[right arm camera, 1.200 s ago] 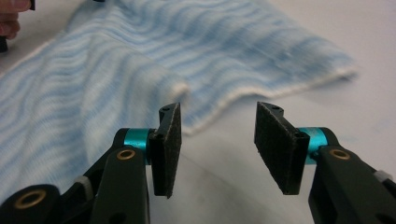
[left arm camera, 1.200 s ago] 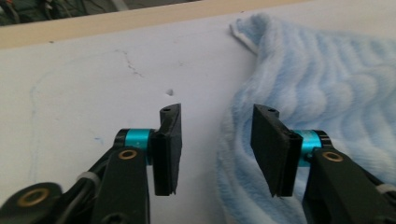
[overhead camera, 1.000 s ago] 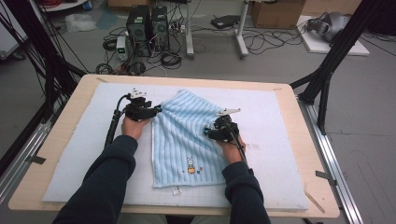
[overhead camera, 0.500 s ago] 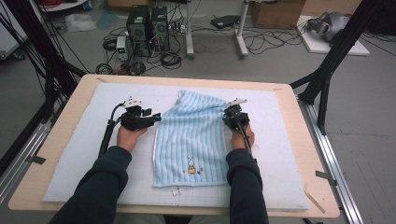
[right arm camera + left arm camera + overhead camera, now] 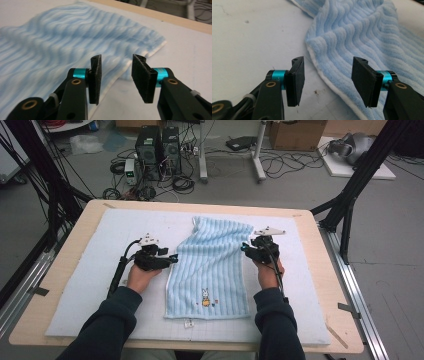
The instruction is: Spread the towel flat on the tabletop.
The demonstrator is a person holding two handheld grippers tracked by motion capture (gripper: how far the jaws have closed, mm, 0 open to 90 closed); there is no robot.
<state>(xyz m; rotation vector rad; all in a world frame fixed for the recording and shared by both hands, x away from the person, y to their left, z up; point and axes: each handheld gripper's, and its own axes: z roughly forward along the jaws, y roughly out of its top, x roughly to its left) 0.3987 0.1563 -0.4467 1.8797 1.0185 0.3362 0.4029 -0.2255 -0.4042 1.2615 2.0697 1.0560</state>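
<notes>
Floor stuff: past the far edge of the table there are black computer boxes (image 5: 159, 147), lots of tangled cables (image 5: 280, 165) and a cardboard box (image 5: 295, 132). Black frame poles (image 5: 357, 185) stand at both sides.
Table: a light wooden table (image 5: 90, 212) with a big white mat (image 5: 115, 227) on top.
Towel: a light blue ribbed towel (image 5: 212, 265) lies flat in the middle of the mat. It is long and runs from the far side toward the person. Its far left corner is bumpy and bunched up a bit. A little bunny picture (image 5: 205, 297) sits near the close end, and a small white tag (image 5: 189, 323) sticks out below.
Arms: two dark sleeves (image 5: 107, 325) come in from the bottom. They are cut off at the picture edge.
Left gripper: the left gripper (image 5: 327, 75) is just beside the left edge of the towel. Its jaws are apart and have just been opening. The white edge of the towel lies under the gap, but the pads do not press it.
Right gripper: the right gripper (image 5: 116, 75) is at the right edge of the towel, near the far corner. Its jaws have just been opening and stand apart, holding nothing.
Hard to see: in the right gripper view the towel is blurry. From the high view the jaw tips are too small to make out.
</notes>
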